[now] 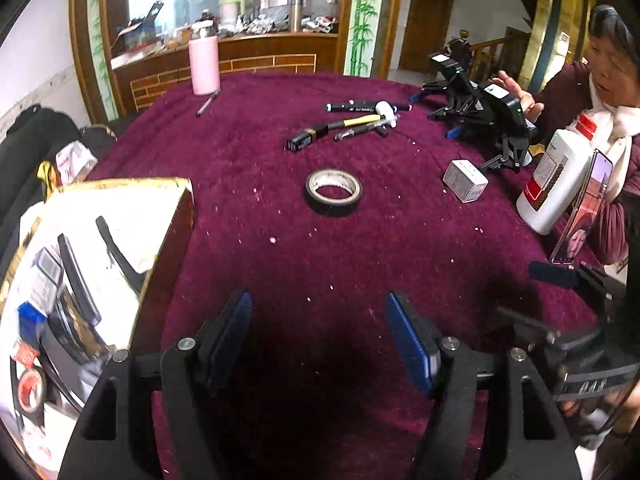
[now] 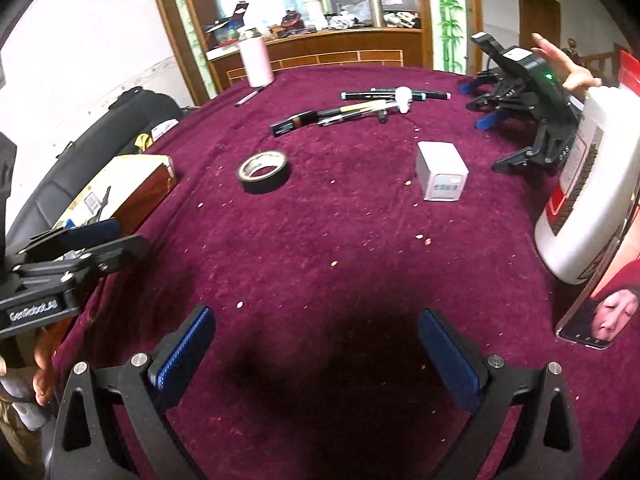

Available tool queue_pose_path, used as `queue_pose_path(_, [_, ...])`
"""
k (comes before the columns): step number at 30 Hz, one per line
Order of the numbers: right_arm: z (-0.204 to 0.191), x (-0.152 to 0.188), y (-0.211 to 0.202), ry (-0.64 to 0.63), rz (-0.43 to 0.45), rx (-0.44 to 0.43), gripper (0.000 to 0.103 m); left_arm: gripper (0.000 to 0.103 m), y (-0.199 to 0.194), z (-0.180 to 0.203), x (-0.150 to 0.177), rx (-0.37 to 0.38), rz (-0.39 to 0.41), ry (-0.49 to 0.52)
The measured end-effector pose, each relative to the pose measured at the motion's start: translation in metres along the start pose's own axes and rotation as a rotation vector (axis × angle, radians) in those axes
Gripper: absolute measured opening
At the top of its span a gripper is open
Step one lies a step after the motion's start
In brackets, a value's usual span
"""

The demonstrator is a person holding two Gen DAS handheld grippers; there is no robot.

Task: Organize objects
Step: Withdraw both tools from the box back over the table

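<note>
On the maroon cloth (image 1: 360,260) we list: tape roll (image 1: 334,192) at centre; small white box (image 1: 465,180) right of it; pens and hammer (image 1: 360,120) beyond; gold box (image 1: 120,216) at left. Our left gripper (image 1: 320,328) and right gripper (image 2: 316,348) both gape, empty.

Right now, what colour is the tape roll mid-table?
Black outside, pale cardboard core: tape roll. Clearest in the left wrist view, lying flat on the maroon cloth.
</note>
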State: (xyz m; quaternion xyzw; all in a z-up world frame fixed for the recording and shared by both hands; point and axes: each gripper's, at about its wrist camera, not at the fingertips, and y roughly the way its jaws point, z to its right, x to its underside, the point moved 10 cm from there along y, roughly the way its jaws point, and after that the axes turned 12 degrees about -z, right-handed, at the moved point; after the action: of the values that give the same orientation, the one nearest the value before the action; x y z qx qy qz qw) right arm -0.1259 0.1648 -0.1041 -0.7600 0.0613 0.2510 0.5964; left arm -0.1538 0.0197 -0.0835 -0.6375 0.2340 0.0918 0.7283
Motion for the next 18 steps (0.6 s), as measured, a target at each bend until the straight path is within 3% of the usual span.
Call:
queue_pose_path(6, [-0.002, 0.003, 0.0, 0.017, 0.017, -0.029, 0.103, 0.069, 0.005, -0.001, 0.004, -0.078, -0.018, -0.017])
queue_pose_path(18, [-0.001, 0.003, -0.001, 0.019, 0.015, -0.023, 0.103, 0.069, 0.01, -0.01, 0.009, -0.12, -0.029, -0.055])
